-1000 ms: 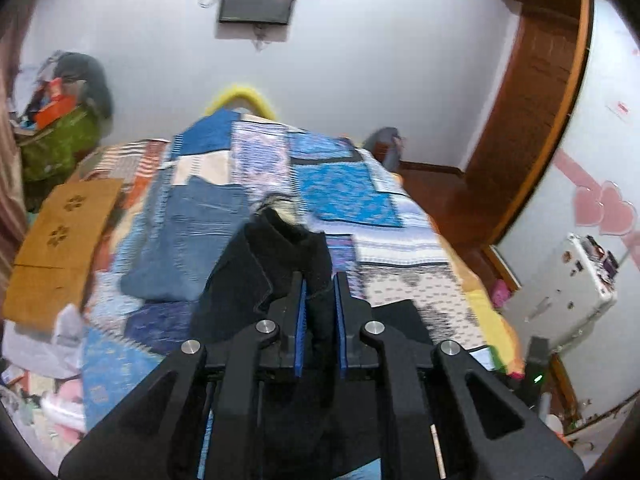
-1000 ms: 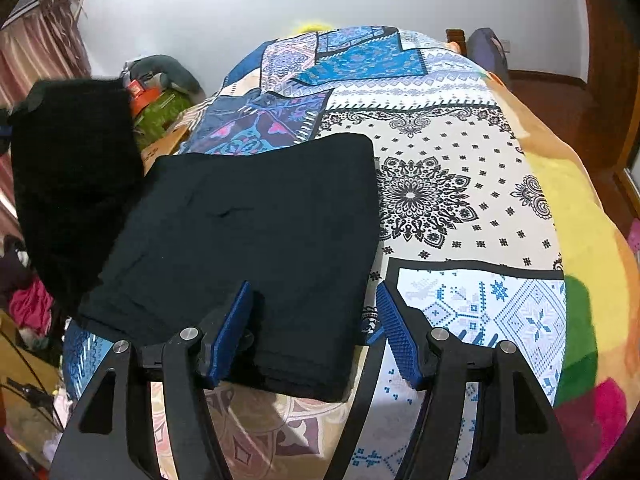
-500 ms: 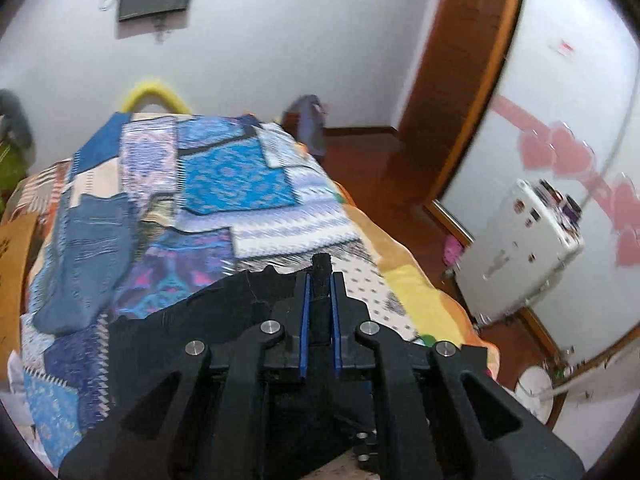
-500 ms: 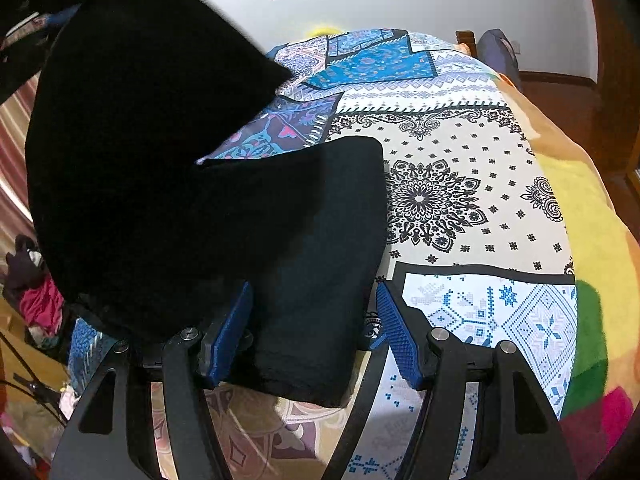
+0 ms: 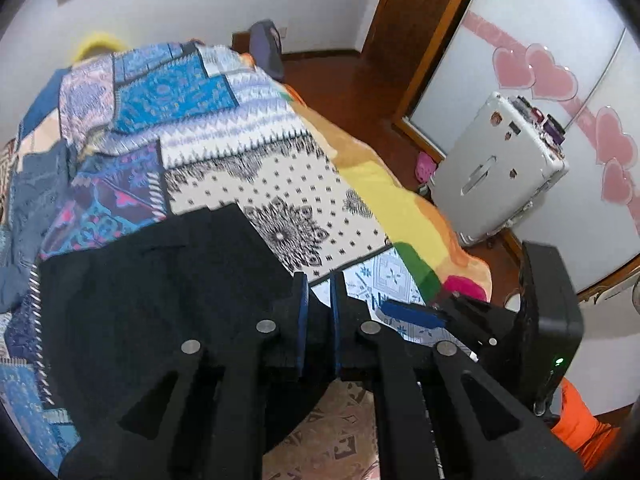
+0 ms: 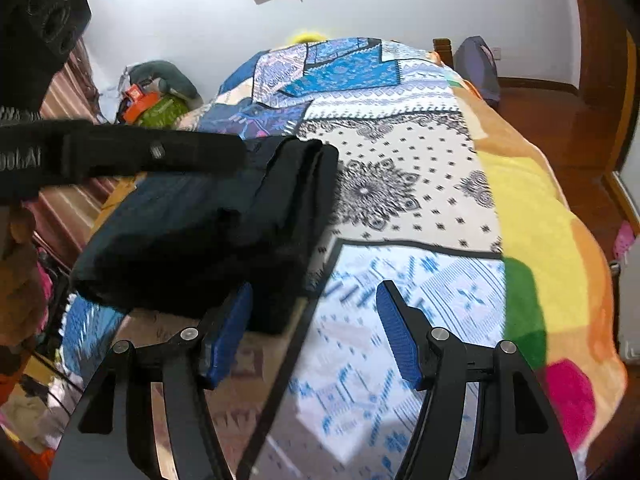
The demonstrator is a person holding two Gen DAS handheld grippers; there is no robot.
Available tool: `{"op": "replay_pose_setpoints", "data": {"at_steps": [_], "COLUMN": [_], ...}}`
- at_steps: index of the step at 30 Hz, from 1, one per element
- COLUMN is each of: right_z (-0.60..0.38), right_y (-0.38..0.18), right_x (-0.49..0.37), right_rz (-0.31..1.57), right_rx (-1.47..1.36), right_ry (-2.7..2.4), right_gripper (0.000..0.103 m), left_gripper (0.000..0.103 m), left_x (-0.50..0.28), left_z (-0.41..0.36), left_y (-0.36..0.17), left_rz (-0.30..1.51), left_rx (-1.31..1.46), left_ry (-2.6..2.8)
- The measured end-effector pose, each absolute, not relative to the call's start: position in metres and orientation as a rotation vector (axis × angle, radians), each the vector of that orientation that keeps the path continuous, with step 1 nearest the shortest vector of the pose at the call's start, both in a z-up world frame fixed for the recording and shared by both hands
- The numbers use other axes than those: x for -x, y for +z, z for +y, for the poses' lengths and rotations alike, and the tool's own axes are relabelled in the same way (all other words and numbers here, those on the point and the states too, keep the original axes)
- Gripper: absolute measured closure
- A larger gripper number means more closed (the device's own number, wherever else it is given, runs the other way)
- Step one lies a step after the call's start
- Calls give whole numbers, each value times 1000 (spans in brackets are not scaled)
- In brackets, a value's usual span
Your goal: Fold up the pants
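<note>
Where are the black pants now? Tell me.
The black pants lie folded on the patchwork bedspread, left in the right wrist view, just ahead of the right tongs' left finger.

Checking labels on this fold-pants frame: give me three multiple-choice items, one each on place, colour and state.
1. Where do the pants lie?
A. on the floor
B. on the patterned bedspread
C. on the silver suitcase

2. What colour are the pants?
A. black
B. red
C. white

3. How does the right gripper stand?
A. clamped on the pants
B. open, nothing between its pads
C. out of view

Key: 1 B, the folded stack sits on the quilt near its edge; 2 A, the fabric is black in both views; 3 B, only bedspread shows between its blue pads.
</note>
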State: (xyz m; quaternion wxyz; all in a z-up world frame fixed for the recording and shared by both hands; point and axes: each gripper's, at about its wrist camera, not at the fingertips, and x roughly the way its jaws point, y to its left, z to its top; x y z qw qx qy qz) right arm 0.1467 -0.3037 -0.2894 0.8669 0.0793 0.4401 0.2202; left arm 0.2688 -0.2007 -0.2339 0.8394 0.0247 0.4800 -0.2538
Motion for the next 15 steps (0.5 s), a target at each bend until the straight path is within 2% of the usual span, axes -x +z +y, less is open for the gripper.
{"op": "replay_pose_setpoints", "data": {"at_steps": [1,2,3,6,10,15], "right_z": [-304,-303,-303,-300,-298,-287], "right_y": [-288,-288,-287,-286,-287,-296], "right_x": [-143,-142,-140,-137,-132,-133], "right_rz": [919,917,920,926,933,962], "right_rx": [-156,-151,-146,-133,-137,-139], "right_ry": [458,457,456,451,452,458], "right_gripper": [43,42,42,42,42,42], "left_gripper": [87,80,67,42,38,34], "left_x": [-268,-267,-267,-274,-304,-358], "left_z": [-196,-190,-181,-150,-103,-40], "left_y": [-228,-221,-212,-194,-196,-235], "left_rz": [998,978,949,862,863,974], "left_rx": [-47,-45,-51,-101,-182,-191], "left_ry": [-533,-522,-497,-382,-221,-81]}}
